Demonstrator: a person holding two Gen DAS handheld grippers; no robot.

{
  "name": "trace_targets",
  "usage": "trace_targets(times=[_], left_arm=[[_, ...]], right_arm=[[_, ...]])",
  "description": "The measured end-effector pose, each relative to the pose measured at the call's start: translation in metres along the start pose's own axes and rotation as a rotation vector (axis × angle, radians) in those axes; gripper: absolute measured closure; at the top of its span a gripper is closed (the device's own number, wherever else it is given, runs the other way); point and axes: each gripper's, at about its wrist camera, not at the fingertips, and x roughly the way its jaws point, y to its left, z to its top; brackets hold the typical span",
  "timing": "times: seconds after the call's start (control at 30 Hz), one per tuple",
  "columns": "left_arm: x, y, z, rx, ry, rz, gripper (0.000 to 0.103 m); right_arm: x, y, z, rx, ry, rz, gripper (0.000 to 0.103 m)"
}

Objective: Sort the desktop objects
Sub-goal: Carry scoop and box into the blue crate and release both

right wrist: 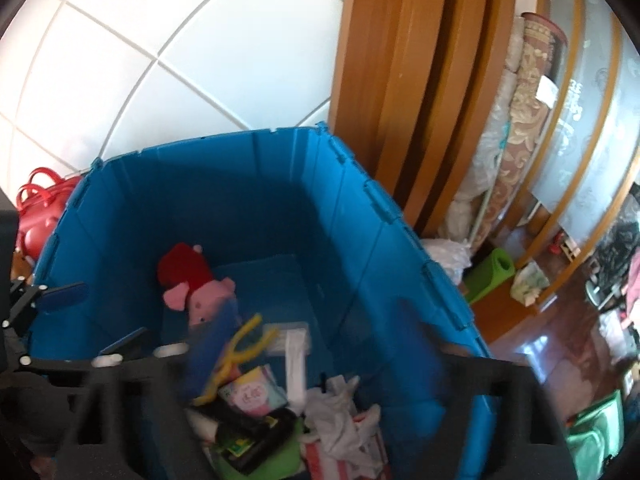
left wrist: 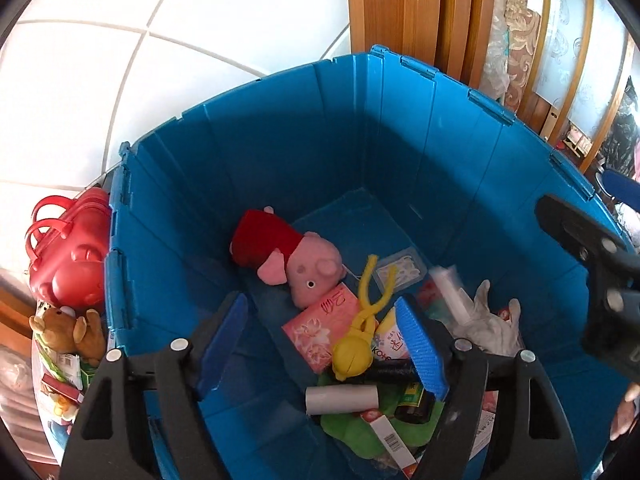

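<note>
Bin [left wrist: 400, 140] already holds plenty: pig plush [left wrist: 296, 264] at far end, yellow clip toy [left wrist: 360, 320], pink tissue pack [left wrist: 320, 324], paper roll [left wrist: 342, 398], white glove [left wrist: 486, 320] heaped at near end. Left tool [left wrist: 324, 348] spread, empty, over bin. Right tool [right wrist: 316, 352] spread, blurred, nothing pinched. Teddy bear [left wrist: 68, 328], red bag [left wrist: 74, 252] left of bin, outside, maybe unsorted.

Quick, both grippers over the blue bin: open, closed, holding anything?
Left gripper: open, nothing held, above the yellow toy.
Right gripper: open, blurred, nothing between its fingers.
</note>
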Motion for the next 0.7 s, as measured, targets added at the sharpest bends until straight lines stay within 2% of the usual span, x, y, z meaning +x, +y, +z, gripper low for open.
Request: trace_targets(times=[0.17, 0.33, 0.57, 0.7], left_arm=[[-0.019, 0.005, -0.002, -0.008, -0.035, -0.007, 0.026], [-0.051, 0.021, -0.008, -0.037, -0.101, -0.019, 0.024], [-0.104, 0.053, -0.035, -0.088, -0.234, 0.002, 0.023], [-0.131, 0.08, -0.059, -0.116, -0.319, 0.033, 0.023]], right_arm=[[-0.019, -0.007, -0.002, 0.03, -0.025, -0.007, 0.0], [-0.054, -0.005, -0.005, 0.047, -0.085, 0.035, 0.0], [-0.108, 0.009, -0.011, 0.07, -0.168, 0.159, 0.0], [-0.138, 0.034, -0.02, 0.049, -0.215, 0.224, 0.0]])
